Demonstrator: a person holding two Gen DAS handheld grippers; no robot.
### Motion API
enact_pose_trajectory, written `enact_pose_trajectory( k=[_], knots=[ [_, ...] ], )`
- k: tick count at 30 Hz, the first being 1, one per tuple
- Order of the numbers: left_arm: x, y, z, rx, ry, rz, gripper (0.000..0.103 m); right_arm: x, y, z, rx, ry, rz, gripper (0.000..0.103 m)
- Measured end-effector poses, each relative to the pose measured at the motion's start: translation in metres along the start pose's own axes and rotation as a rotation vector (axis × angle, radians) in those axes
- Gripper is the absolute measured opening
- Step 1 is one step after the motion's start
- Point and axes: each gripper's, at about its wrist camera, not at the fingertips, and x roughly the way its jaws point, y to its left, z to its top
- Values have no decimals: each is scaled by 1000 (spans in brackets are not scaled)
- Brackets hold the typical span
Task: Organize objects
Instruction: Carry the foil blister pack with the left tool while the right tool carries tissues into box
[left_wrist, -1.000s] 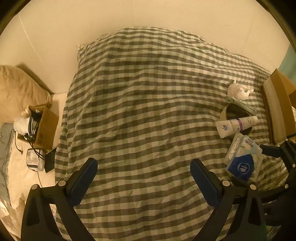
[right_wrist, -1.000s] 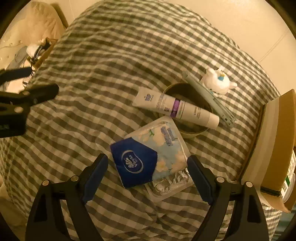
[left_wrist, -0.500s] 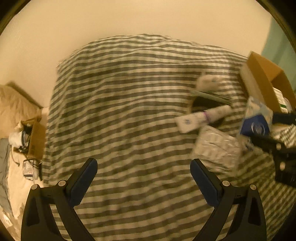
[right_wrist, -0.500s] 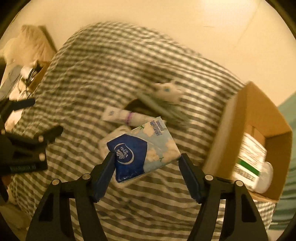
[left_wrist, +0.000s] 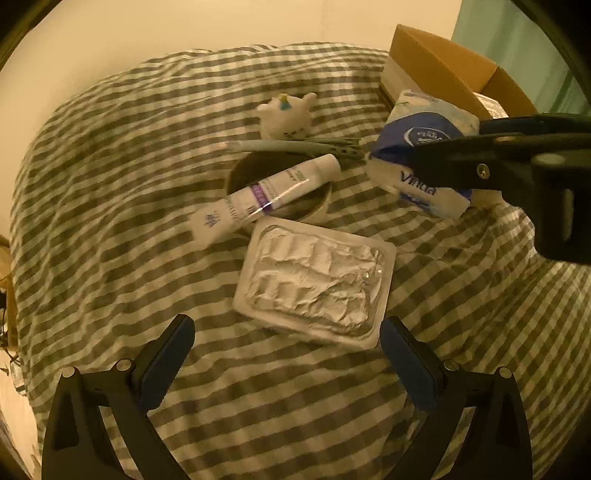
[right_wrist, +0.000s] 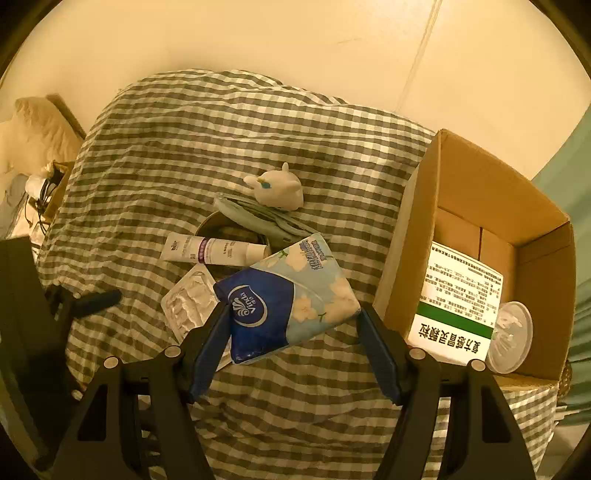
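Note:
My right gripper (right_wrist: 291, 325) is shut on a blue and white tissue pack (right_wrist: 284, 302), held above the checked bedspread just left of the open cardboard box (right_wrist: 480, 206). From the left wrist the same tissue pack (left_wrist: 417, 155) shows at the upper right, with the right gripper's black arm across it. My left gripper (left_wrist: 286, 350) hangs open over a foil blister tray (left_wrist: 317, 284), nothing between its fingers. Beyond the tray lie a white tube (left_wrist: 266, 195) across a round container (left_wrist: 317, 206), a grey clip (left_wrist: 295, 146) and a small white plush toy (left_wrist: 286, 114).
The cardboard box holds a white and green carton (right_wrist: 458, 306) and a clear lid (right_wrist: 509, 336). A pillow (right_wrist: 37, 129) and a small box with cables (right_wrist: 51, 184) lie off the bed's left side. The wall runs behind the bed.
My right gripper closed on the tissue pack and lifted it off the blister tray, toward the box. The left gripper swung across the bed to hang over the tray.

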Motion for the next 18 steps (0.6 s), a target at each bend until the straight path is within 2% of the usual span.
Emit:
enact_pose_trajectory(
  k=[4,12,18],
  knots=[
    [9,-3,8,-8,-6,-46,103,8,-3,0,16,20,3,69],
    [30,-7,18,-32,27,-69,103,11,-4,-1,12,26,4,69],
    [43,-8,15,10,18,-68,103,12,-3,-1,9,29,1,69]
  ],
)
